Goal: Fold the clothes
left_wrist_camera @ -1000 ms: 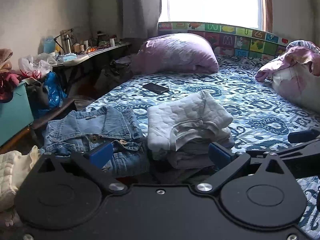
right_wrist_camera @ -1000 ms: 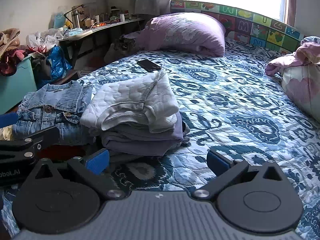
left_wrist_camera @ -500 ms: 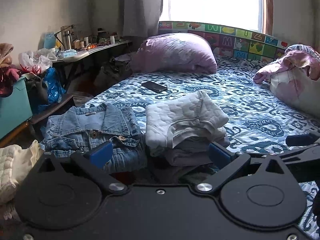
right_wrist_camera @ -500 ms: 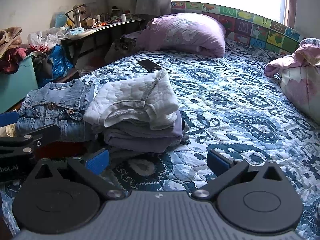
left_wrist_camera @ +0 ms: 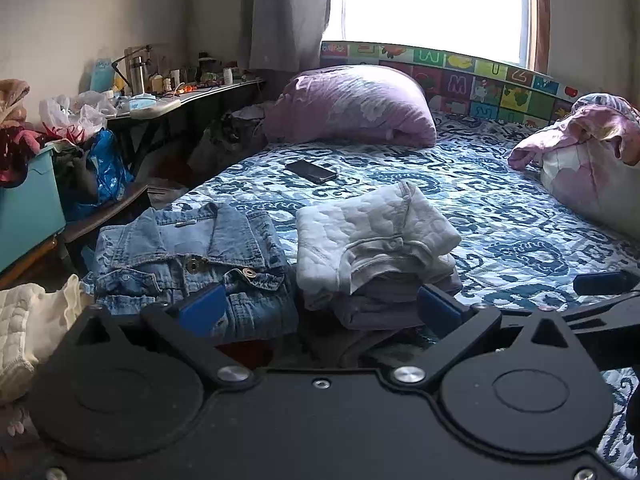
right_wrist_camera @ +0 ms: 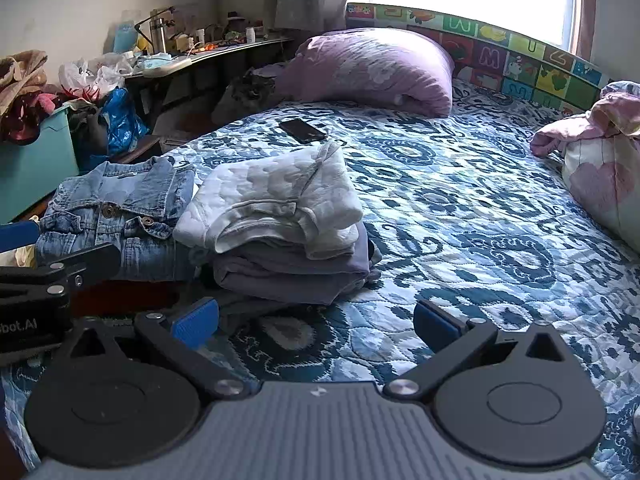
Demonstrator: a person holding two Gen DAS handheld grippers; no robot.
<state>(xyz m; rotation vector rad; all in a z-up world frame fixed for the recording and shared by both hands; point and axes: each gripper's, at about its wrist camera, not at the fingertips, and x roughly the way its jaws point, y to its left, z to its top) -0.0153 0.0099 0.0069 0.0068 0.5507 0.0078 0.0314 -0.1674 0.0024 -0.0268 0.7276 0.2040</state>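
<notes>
The lower layers of the folded stack (right_wrist_camera: 292, 276) sit under the white quilted top (right_wrist_camera: 276, 204), so how many garments lie there cannot be told. The left claw (left_wrist_camera: 320, 308) covers the near edge of the denim jacket (left_wrist_camera: 192, 256). A cream cloth (left_wrist_camera: 28, 332) is cut off by the left edge. The small things on the desk (right_wrist_camera: 208, 50) are too tiny to name. The window (left_wrist_camera: 428, 4) is blown out white.

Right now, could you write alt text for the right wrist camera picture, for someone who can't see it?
A folded stack of clothes, a white quilted top on lavender garments, sits beside a folded denim jacket on a blue patterned bedspread. The open right gripper, empty, fills the foreground. Behind lie a black phone and a purple pillow.
</notes>
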